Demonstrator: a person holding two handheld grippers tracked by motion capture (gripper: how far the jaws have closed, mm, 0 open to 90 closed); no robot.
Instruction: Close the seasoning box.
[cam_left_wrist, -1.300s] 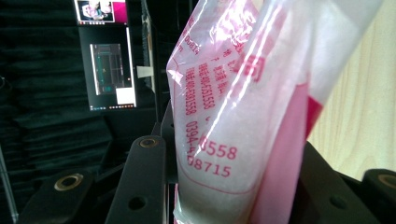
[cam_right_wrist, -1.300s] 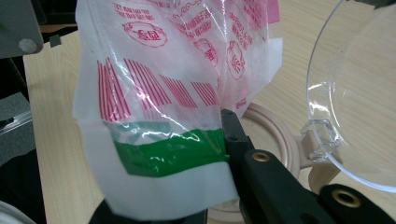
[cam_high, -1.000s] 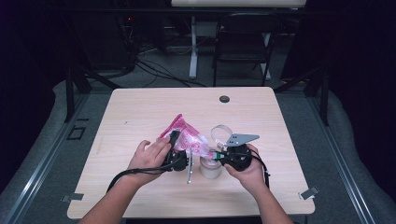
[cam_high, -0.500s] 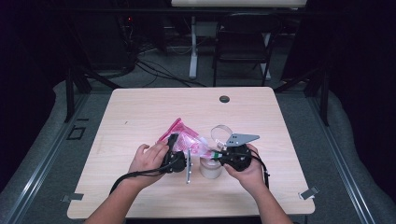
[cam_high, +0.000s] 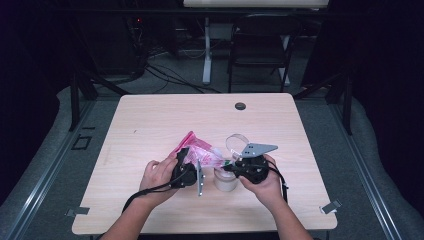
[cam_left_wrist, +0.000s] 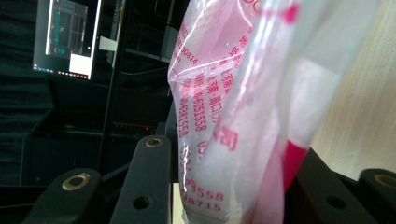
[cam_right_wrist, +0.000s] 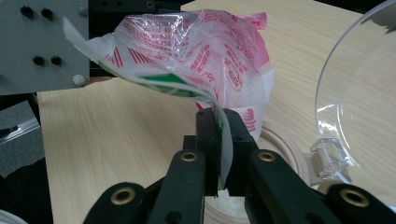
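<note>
A clear plastic bag with pink print (cam_high: 197, 150) hangs tilted between my two grippers above a small round cream jar (cam_high: 225, 181). My left gripper (cam_high: 184, 159) is shut on the bag's fuller part (cam_left_wrist: 233, 116), which bulges between its jaws (cam_left_wrist: 229, 154) with white powder inside. My right gripper (cam_high: 227, 166) pinches the bag's thin edge (cam_right_wrist: 196, 51) between its fingertips (cam_right_wrist: 219, 116). Its jaws have just been opening a little, with the film still between them. The jar's rim (cam_right_wrist: 285, 144) lies right below, white powder inside. The jar's clear hinged lid (cam_right_wrist: 355, 93) stands open.
The wooden table (cam_high: 150, 120) has a round black grommet (cam_high: 240, 106) at its far edge. The clear lid (cam_high: 236, 141) rises behind the jar. The left gripper's grey plate (cam_right_wrist: 37, 46) is close on the left in the right gripper view. A chair (cam_high: 260, 45) stands beyond the table.
</note>
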